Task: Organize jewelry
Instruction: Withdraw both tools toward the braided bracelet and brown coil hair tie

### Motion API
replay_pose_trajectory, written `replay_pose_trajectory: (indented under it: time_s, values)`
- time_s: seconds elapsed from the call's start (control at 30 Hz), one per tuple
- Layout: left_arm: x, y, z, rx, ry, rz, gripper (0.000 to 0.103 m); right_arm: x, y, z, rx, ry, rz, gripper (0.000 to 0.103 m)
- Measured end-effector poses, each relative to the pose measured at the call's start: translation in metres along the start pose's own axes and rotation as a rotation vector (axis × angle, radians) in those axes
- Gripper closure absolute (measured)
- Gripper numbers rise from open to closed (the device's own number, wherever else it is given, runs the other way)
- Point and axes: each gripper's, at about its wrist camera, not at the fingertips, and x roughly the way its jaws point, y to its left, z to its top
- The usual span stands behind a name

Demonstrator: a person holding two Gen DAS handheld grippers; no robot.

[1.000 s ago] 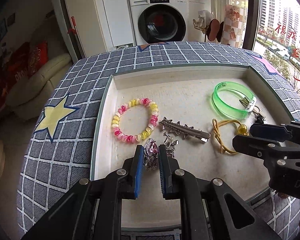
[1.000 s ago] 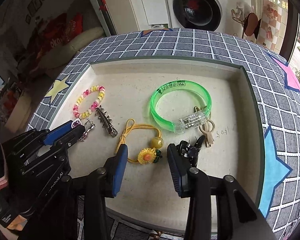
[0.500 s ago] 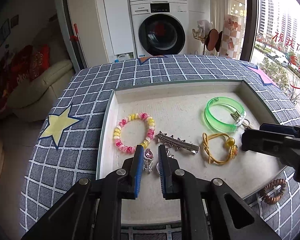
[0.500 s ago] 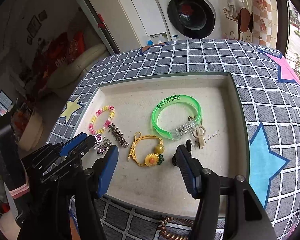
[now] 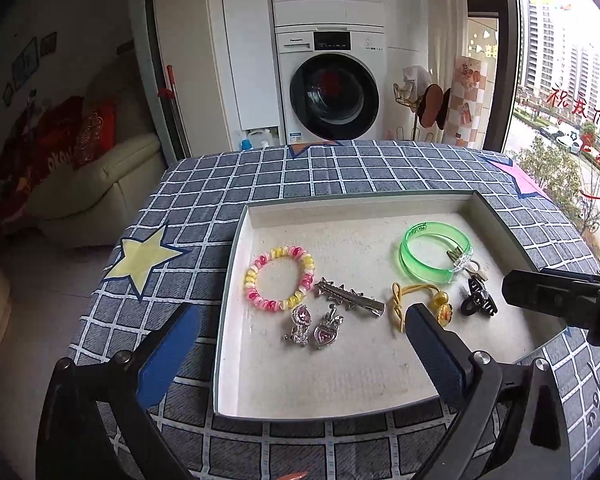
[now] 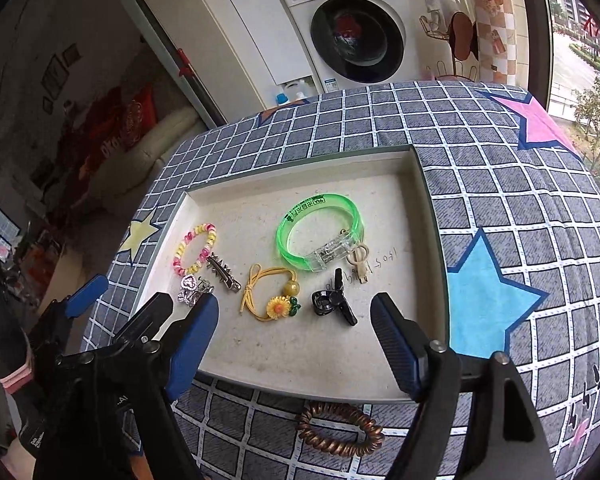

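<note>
the shallow white tray [image 5: 236, 280] sat on the checked cloth of the surface [image 5: 340, 168], filling the middle of both views. the left claw [image 5: 300, 352] was opening, its blue pads spread wide with nothing pinched; the two heart earrings [image 5: 314, 326] lay loose on the tray floor between and beyond its fingertips. just above them lay the pink-and-yellow bead bracelet [image 5: 279, 279] and the silver spiked hair clip [image 5: 350, 297].

the right claw [image 6: 294, 328] was opening too, nothing pressed between its pads. ahead of it in the right wrist view lay the black claw clip [image 6: 334, 300], and left of that the yellow hair tie [image 6: 272, 294] with its sunflower. the green bangle [image 6: 320, 236] rested higher up, a small beige clip [image 6: 360, 262] touching its right side. a brown spiral hair tie [image 6: 340, 428] lay on the cloth below the tray's near rim, at the bottom centre of the frame.
</note>
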Motion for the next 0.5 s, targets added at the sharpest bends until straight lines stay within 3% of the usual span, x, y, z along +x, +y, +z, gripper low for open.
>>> replay_pose_trajectory:
  time_s: [0.13, 0.5]
  values:
    - [-0.015, 0.0, -0.008, 0.0, -0.001, -0.011, 0.0, -0.01, -0.001, -0.006, 0.0, -0.006, -0.021, 0.017]
    - [-0.046, 0.005, -0.043, -0.02, 0.036, -0.019, 0.0, -0.038, 0.0, -0.028, -0.015, -0.024, -0.068, 0.016]
